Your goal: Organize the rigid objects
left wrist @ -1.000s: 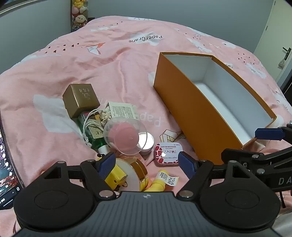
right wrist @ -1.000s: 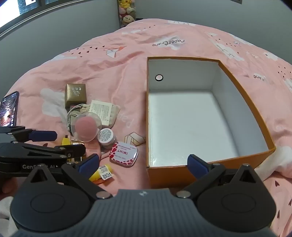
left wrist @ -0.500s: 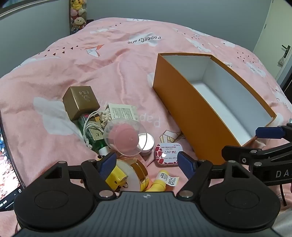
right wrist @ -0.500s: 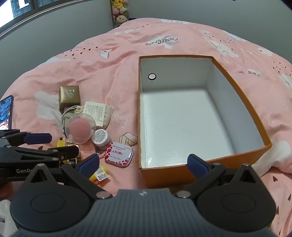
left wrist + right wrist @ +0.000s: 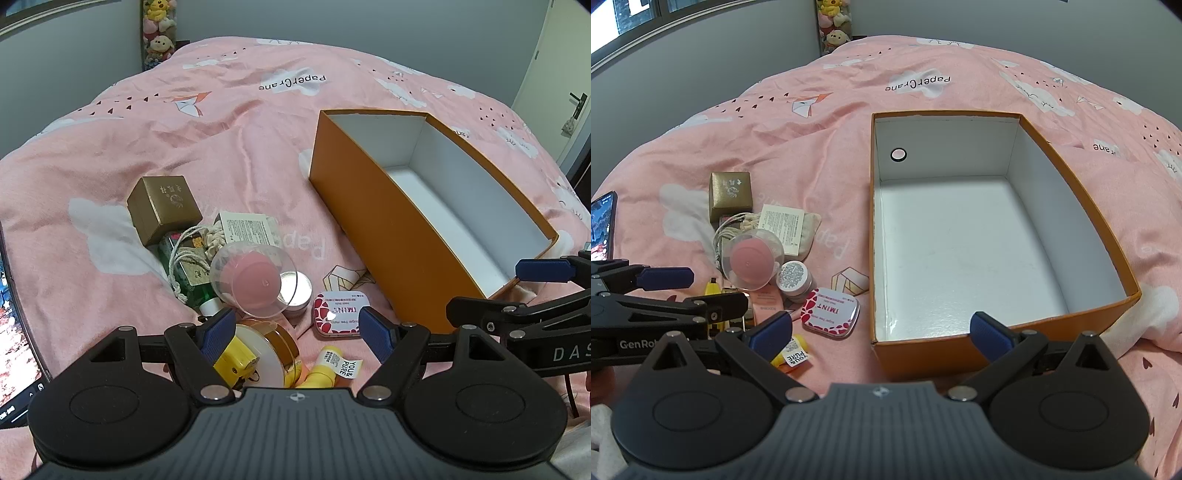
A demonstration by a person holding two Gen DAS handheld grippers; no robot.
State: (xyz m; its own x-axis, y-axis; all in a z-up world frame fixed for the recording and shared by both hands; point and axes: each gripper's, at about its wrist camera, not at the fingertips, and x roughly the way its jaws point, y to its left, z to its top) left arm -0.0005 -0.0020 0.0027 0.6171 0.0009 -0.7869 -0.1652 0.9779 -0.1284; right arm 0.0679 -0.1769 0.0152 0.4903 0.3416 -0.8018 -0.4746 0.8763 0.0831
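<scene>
- Red tin (image 5: 830, 312), lettered "IMINT", and yellow tube (image 5: 793, 350), tagged "YOU & PURE", lie left of the empty orange box (image 5: 1004, 354) on the bed (image 5: 812, 147), printed "PaperCrane".
- Left tool (image 5: 297, 332) and right tool (image 5: 881, 332): jaws wide apart, holding nothing.

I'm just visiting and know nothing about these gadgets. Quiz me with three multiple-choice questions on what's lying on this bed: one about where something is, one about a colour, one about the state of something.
1. Where does the red-and-white mint tin lie?
A. inside the orange box
B. on the pink bedspread beside the box
C. on top of the gold cube box

2. What colour is the inside of the orange box?
A. white
B. black
C. green

3. What state is the orange box in?
A. shut with a lid
B. open and full of items
C. open with nothing in it

Answers:
1. B: the tin rests on the bedspread just off the box's left wall.
2. A: its inner walls and floor are white.
3. C: no lid is on it and only bare floor shows inside.
</scene>
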